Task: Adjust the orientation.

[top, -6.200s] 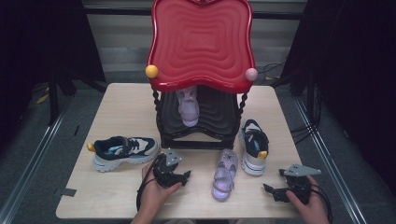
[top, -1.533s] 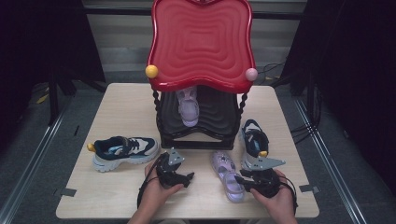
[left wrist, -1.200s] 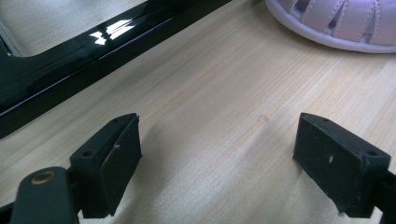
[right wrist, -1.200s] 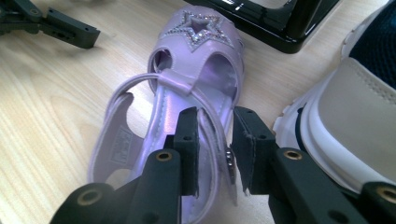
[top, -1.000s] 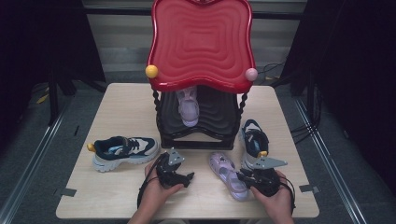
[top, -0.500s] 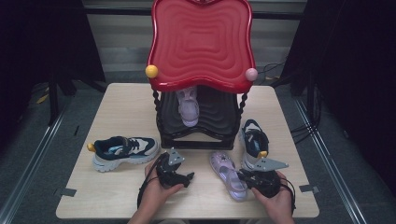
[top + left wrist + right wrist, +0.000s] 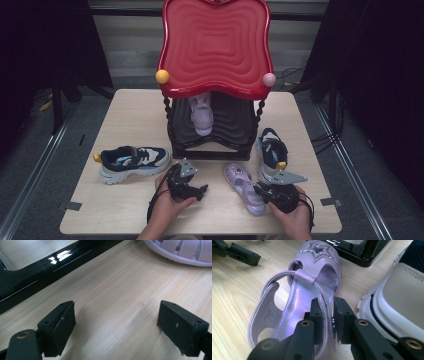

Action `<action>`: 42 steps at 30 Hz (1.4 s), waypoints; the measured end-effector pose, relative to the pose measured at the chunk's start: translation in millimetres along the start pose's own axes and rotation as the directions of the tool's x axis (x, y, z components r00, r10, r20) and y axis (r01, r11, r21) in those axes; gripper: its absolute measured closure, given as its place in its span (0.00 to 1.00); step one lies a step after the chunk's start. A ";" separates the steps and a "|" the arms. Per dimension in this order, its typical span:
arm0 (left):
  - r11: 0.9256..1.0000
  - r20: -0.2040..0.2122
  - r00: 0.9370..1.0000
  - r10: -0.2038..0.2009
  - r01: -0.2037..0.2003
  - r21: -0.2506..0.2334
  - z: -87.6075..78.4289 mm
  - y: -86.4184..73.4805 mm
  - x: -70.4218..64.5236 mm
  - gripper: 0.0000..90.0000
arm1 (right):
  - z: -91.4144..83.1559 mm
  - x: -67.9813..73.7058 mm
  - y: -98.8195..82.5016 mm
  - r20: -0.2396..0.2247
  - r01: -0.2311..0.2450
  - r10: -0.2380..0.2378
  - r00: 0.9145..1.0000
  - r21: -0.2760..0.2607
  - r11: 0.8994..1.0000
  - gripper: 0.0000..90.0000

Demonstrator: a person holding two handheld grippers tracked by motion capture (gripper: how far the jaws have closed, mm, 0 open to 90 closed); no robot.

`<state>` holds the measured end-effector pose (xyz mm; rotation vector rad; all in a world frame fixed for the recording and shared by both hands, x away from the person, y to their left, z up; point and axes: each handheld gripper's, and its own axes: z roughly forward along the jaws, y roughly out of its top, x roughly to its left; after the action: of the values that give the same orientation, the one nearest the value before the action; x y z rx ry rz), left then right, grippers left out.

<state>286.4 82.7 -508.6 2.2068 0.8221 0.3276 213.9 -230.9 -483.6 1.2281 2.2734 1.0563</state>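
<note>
In front of the black rack (image 7: 210, 145), the right tool (image 7: 327, 312) pinches the lilac sandal's (image 7: 312, 290) heel strap; the left tool (image 7: 117, 327) rests spread on the counter (image 7: 130, 115).

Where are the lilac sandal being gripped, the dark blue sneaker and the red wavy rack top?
Lilac sandal (image 7: 312, 293), right gripper view, insole.
Dark blue sneaker (image 7: 131, 161), high view, side.
Red wavy rack top (image 7: 216, 45), high view, centre.

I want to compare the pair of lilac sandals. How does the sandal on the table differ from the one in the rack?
The sandal on the table lies on bare wood at the front, its side wall clamped in the right gripper. The sandal in the rack sits under the red top, with no gripper on it. Both are lilac with straps.
</note>
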 end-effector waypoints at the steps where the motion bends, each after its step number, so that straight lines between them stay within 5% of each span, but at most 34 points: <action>1: 1.000 -0.001 1.000 0.002 -0.002 0.002 -0.1 0.0 0.2 0.16 | 0.1 0.2 0.0 0.000 0.010 -0.010 1.000 -0.003 1.000 0.88; 11: 1.000 -0.001 1.000 0.003 -0.003 0.005 -0.3 0.2 0.2 0.16 | -2.1 2.4 1.8 0.023 0.090 -0.089 0.996 -0.013 0.996 0.92; 42: 1.000 0.000 1.000 0.000 0.000 0.000 0.0 0.0 0.0 0.16 | -36.0 11.0 24.2 0.046 0.137 -0.131 0.990 -0.169 0.976 0.92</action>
<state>286.4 82.7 -508.6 2.2065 0.8216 0.3276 199.7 -229.5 -441.2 1.0018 2.1543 1.1442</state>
